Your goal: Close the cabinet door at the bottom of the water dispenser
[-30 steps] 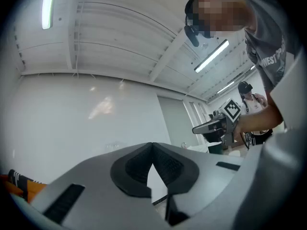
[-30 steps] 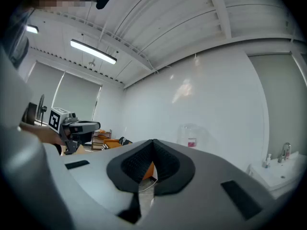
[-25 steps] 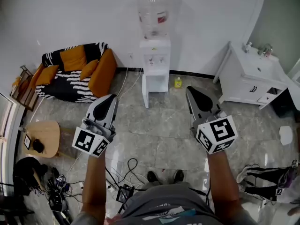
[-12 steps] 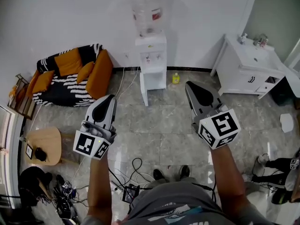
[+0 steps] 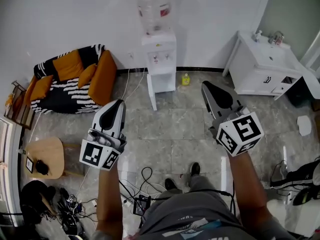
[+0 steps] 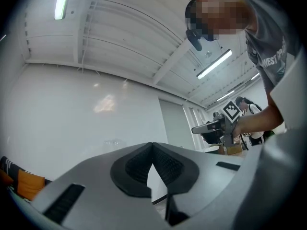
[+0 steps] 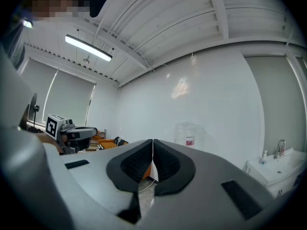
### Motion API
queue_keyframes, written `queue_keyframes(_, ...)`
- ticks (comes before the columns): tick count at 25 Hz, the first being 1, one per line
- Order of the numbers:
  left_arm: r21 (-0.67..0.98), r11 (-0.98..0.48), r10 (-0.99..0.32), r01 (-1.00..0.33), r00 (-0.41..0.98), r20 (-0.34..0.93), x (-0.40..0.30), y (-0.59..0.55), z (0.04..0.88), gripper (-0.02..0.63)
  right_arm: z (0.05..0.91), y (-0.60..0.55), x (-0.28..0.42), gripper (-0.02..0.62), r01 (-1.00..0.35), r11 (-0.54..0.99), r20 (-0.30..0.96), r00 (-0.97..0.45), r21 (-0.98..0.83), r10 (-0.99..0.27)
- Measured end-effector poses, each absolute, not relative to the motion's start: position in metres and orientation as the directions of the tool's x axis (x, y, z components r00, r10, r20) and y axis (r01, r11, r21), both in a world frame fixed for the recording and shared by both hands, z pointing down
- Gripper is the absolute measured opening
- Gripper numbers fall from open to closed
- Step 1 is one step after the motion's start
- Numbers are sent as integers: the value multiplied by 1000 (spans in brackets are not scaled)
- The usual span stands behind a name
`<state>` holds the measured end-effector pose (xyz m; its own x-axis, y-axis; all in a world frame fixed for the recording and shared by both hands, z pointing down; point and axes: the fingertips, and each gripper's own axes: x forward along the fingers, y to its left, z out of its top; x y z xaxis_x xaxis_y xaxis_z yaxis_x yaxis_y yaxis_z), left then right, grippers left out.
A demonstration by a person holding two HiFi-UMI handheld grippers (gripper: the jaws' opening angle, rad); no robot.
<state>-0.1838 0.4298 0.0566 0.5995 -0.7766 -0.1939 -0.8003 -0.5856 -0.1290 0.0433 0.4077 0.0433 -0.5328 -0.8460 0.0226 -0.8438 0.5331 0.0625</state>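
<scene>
**Head view.** The water dispenser point(image 5: 159, 49) stands at the far edge of the floor point(image 5: 170, 129), against the back wall point(image 5: 75, 14). Its bottom cabinet door point(image 5: 150, 95) appears to stand open, swung out from the cabinet's left side towards the person, though it is small in this view and the hinge side is not certain. The left gripper point(image 5: 116, 108) and right gripper point(image 5: 209, 88) are held side by side, well apart from the dispenser and pointing towards it. Judged step: the approach, with no contact on the door yet. The next move calls for carrying one gripper to the outer face of the door and pushing it round until it seats flush.

A striped sofa point(image 5: 75, 79) sits at the far left edge of the floor, and a white vanity unit point(image 5: 265, 69) at the far right corner. A yellow bottle point(image 5: 185, 79) stands just beside the dispenser's base. Loose cables point(image 5: 142, 176) lie near the person's feet, and a round wooden table point(image 5: 47, 151) stands at the left edge.

**Left gripper view.** The jaws are fully together, pad against pad, and grip nothing. Beyond them are only the wall and a panelled ceiling point(image 6: 120, 37).

**Right gripper view.** The jaws are likewise pressed together and hold nothing. The dispenser's bottle point(image 7: 186, 135) shows above them, against the wall.
</scene>
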Motion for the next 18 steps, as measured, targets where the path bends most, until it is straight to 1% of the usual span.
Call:
queue_keyframes(9,-145,-559,-805,-817,576,-143,-175,385,67,15,60,345,57,29,-832,555,19,-554,20,-832)
queue_keyframes(18,-164,-496,-851,-853,514,-103,-156,315,67,15,74,252,70,29,-779,627,19,-628,-29,-778)
